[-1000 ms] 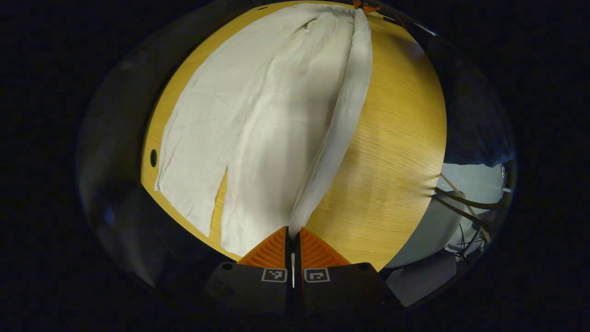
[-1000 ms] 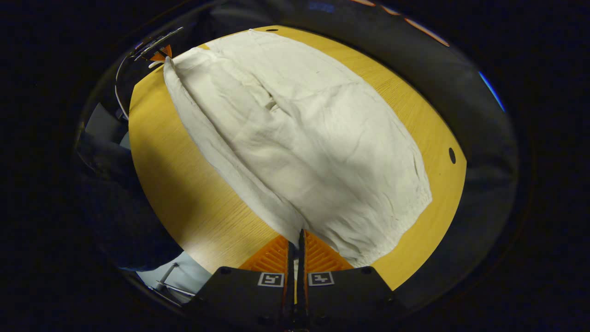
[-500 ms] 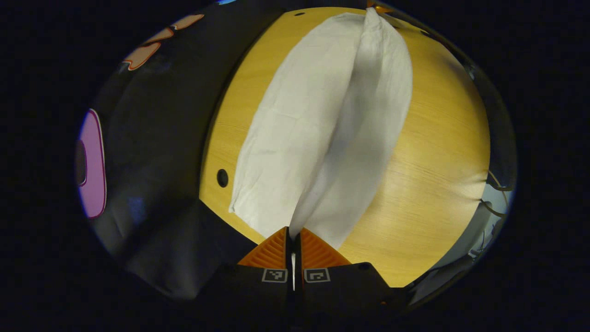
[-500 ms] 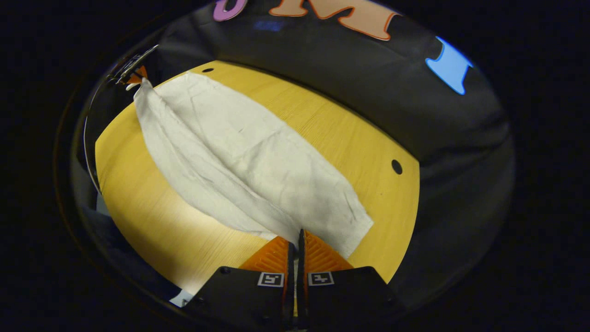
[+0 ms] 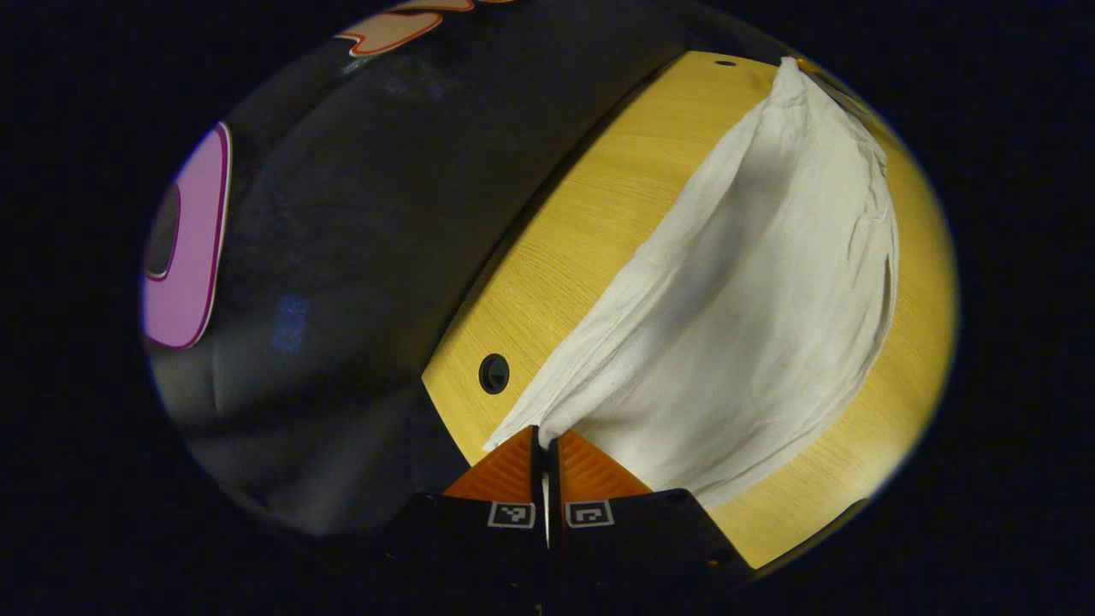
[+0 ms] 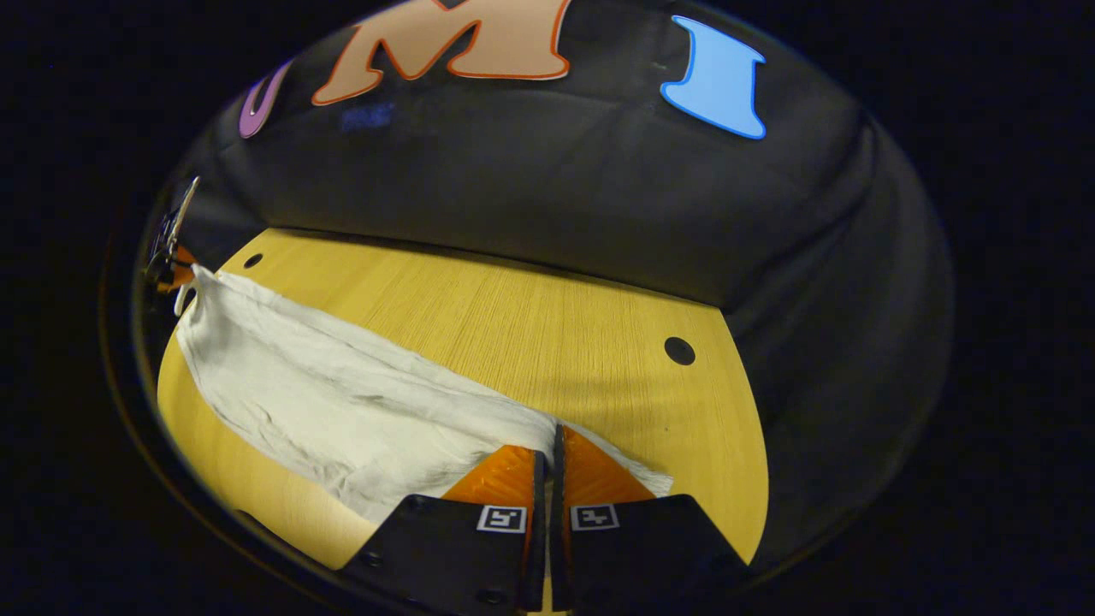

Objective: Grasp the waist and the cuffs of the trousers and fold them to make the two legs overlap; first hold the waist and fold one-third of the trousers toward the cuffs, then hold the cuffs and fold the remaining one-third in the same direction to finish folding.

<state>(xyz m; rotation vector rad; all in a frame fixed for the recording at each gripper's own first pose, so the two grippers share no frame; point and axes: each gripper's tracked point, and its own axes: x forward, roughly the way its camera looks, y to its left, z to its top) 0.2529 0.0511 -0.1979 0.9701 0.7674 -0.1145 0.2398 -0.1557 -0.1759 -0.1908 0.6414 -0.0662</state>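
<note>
Now the left tool (image 5: 545,438) is clamped on the edge of the white trousers (image 5: 753,316), which stretch from bottom centre to the upper right of the left gripper view over the wooden tabletop (image 5: 573,257). Likewise the right tool (image 6: 552,438) is clamped on the trousers (image 6: 342,411), which run to the far left tool (image 6: 175,272) at the left edge.

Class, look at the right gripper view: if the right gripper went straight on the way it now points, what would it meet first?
The right gripper is shut on the trousers, so cloth lies right ahead. Past that, probably the bare table, then the booth wall; depth is unclear.
</note>
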